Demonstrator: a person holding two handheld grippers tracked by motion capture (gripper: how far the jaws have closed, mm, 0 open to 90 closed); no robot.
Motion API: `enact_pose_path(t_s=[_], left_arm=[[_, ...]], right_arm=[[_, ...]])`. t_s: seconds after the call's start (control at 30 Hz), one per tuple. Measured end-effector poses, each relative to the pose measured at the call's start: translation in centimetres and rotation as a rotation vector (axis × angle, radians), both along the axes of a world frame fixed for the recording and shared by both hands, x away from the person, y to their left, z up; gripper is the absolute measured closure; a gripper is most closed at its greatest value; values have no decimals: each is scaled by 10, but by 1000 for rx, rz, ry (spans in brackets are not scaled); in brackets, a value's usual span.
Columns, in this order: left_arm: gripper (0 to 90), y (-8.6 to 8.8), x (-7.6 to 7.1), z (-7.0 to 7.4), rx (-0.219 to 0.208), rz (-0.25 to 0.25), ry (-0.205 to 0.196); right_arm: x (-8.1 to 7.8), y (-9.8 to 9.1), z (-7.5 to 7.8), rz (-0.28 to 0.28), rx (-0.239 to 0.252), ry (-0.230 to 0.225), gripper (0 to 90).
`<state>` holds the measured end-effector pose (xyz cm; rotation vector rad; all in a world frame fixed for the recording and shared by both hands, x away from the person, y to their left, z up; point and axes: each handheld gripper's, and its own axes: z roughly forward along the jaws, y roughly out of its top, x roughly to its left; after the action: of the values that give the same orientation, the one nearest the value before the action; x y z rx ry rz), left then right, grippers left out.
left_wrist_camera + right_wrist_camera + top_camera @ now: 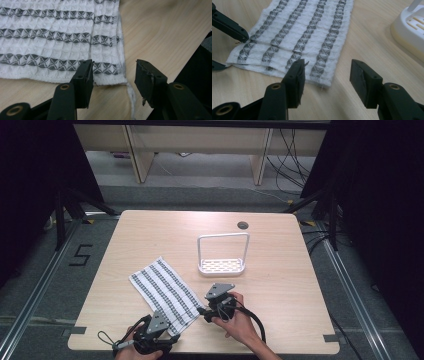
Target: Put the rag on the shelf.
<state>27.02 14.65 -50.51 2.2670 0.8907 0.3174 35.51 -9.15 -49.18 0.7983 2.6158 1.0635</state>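
Lining both grippers up on the near end of the folded towel (165, 292) is the step I judge to be in hand, one at each near corner. My left gripper (113, 72) straddles its corner with a gap on both sides, the pads not yet pressing; my right gripper (325, 75) stands likewise parted just short of the other corner, nothing between its pads.

To do this well, I want each lower jaw to slide flat along the table (280, 285) and under every layer, since the right gripper view shows at least two stacked edges that could separate if I catch only the top one. I should bite well inside the hem, not on the loose thread (131, 97) trailing from the corner.

The towel is soft white waffle weave with grey diamond-patterned stripes, lying flat and slanted on pale, smooth wood-grain laminate. Beyond it, apart, stands a white plastic rack (222, 265) with a slotted base and a thin, square hoop handle.
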Motion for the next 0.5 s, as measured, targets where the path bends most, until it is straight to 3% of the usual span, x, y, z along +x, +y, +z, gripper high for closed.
enact_pose_path(t_s=[0.3, 0.47, 0.5], left_arm=[[517, -1, 1, -1, 19, -1, -6], [598, -5, 1, -3, 35, -4, -7], [622, -5, 2, -2, 50, -15, -22]], right_arm=[[4, 6, -7, 4, -12, 17, 504], [8, 9, -13, 17, -24, 35, 561], [11, 8, -16, 45, -27, 5, 580]])
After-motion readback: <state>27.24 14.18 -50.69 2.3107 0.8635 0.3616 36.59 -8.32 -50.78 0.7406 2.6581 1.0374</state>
